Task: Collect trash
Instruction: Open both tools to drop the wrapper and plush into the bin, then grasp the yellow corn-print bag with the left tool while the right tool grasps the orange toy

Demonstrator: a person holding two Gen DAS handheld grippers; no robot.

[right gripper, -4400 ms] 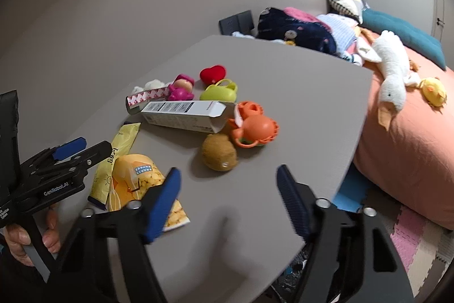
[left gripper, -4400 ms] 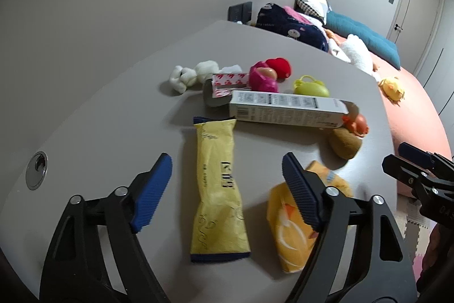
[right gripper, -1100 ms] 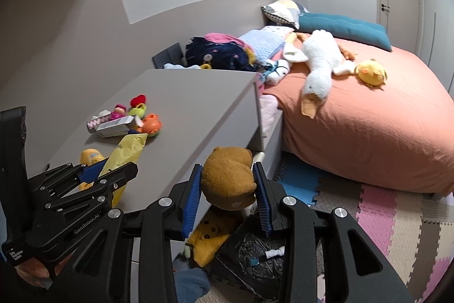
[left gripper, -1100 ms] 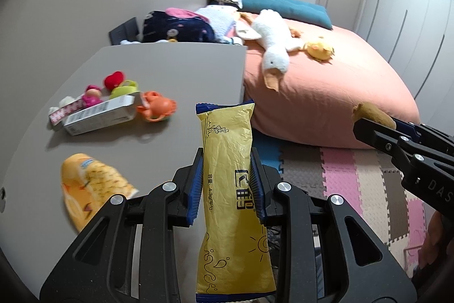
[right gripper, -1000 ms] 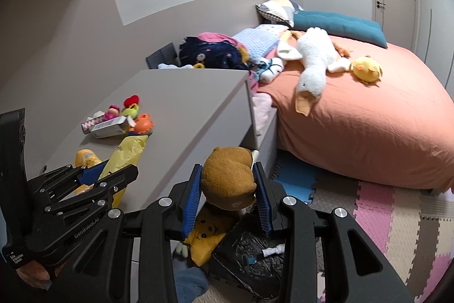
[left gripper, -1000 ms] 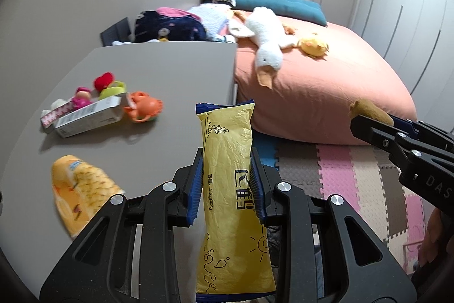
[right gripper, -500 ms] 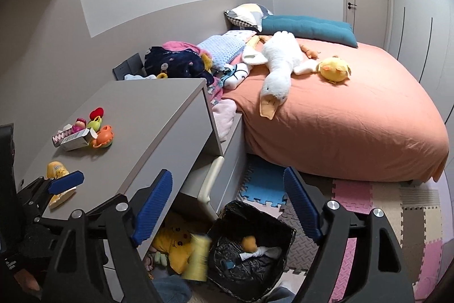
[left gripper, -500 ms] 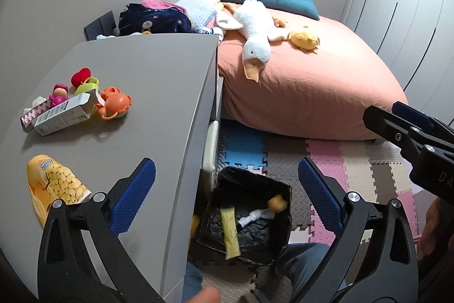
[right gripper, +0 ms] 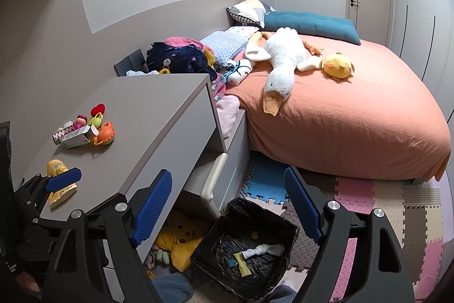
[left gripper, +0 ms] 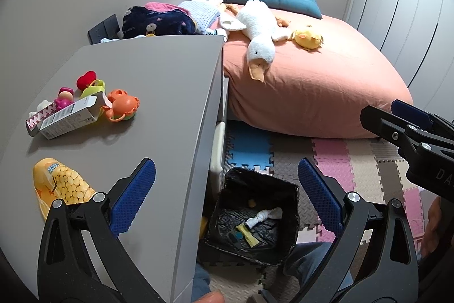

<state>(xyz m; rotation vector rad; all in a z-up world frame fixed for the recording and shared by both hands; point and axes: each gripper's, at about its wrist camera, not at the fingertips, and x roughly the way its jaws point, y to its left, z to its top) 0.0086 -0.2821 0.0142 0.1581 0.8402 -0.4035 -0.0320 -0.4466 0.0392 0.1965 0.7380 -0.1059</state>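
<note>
A black-lined trash bin stands on the floor beside the grey desk. In it lie a long yellow wrapper, a crumpled white tissue and a small brown lump. My left gripper hangs open above the bin and the desk edge, with nothing between its fingers. My right gripper is also open over the bin, empty. An orange-yellow snack bag and a white carton lie on the desk.
Small toys cluster by the carton. A bed with an orange sheet carries a plush goose. Foam mats cover the floor. A yellow plush sits under the desk. A person's knee is near the bin.
Both grippers have gone from shut to open. The yellow wrapper left the left gripper and the brown lump left the right one. The wrapper now lies in the bin.
</note>
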